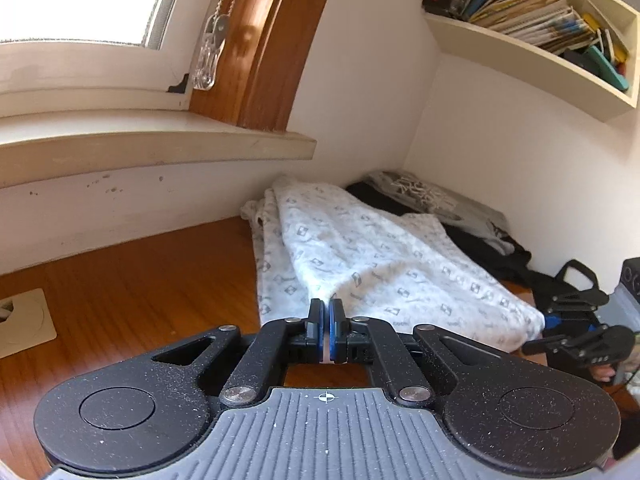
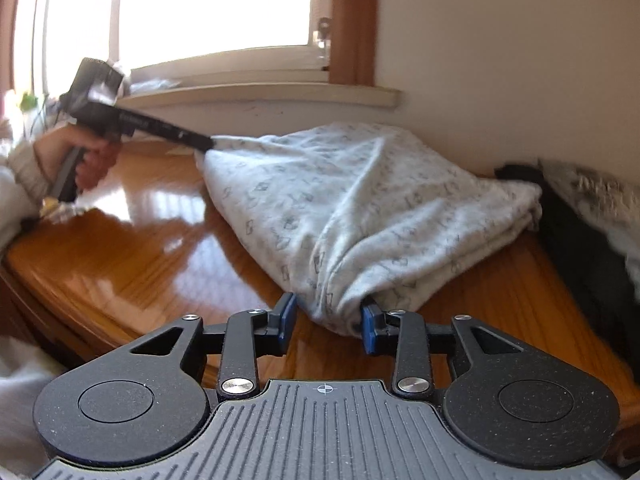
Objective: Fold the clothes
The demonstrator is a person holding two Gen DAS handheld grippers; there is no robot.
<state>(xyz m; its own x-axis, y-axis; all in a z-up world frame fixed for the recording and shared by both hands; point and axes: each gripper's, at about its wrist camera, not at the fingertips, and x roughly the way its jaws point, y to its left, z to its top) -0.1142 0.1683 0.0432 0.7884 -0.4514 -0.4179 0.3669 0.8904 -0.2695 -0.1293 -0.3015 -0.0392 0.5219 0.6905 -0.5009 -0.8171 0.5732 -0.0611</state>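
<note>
**Printed garment gripped at one corner, second gripper parted at its near fold**

While it lies part-folded on the wooden table (image 2: 132, 252), the pale grey printed garment (image 2: 360, 208) stretches from the near edge of the table back toward the wall under the window sill (image 2: 256, 94). One corner of the cloth rises off the surface into the left gripper (image 1: 329, 322), whose blue-padded fingers (image 1: 318, 330) are pressed together with only a thin strip of fabric between them; the material fans out from that pinch in a taut ridge. Seen from the right wrist, the same gripper reaches in from the left, held by a hand (image 2: 86, 160) with a light sleeve at the wrist, its tip buried in the upper corner of the garment.

At the nearest fold, the right gripper (image 2: 329, 322) stands partly open. Its right pad (image 2: 370, 330) touches the bunched edge of the cloth, while the left pad stands clear beside the fold over bare wood. The fabric hangs into the gap without being clamped.

Beyond the garment, toward the corner of the room, lie dark clothes (image 1: 492, 248) with a grey printed piece (image 1: 432, 196) on top. A wall shelf (image 1: 532, 48) above holds stacked books and papers.
</note>
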